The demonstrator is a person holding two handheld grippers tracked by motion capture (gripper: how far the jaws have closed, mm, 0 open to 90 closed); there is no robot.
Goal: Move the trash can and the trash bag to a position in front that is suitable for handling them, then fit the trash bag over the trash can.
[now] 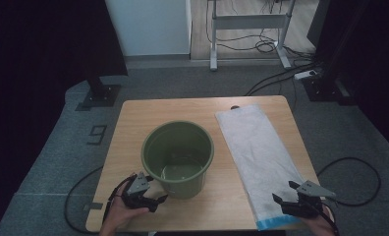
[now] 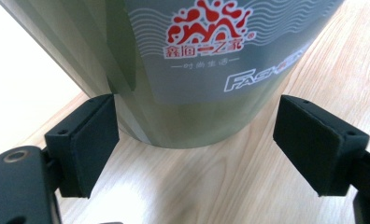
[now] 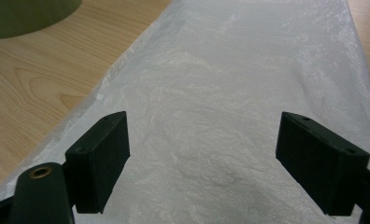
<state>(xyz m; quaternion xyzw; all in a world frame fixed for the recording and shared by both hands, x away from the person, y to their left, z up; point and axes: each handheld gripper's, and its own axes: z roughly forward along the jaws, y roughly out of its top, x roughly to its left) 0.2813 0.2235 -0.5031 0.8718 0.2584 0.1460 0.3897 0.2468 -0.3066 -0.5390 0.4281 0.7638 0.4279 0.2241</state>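
One green bucket (image 1: 178,158) stands on the counter (image 1: 133,123); there is only the one counter. One white plastic bag (image 1: 259,152) lies flat to the right of the bucket. Two grippers are near the bucket: the left gripper (image 1: 155,189) just at its base, the right gripper (image 1: 285,191) over the bag's near end. Each has two black fingers (image 2: 87,144), four in all. One printed label (image 2: 211,42) sits on the bucket's wall.
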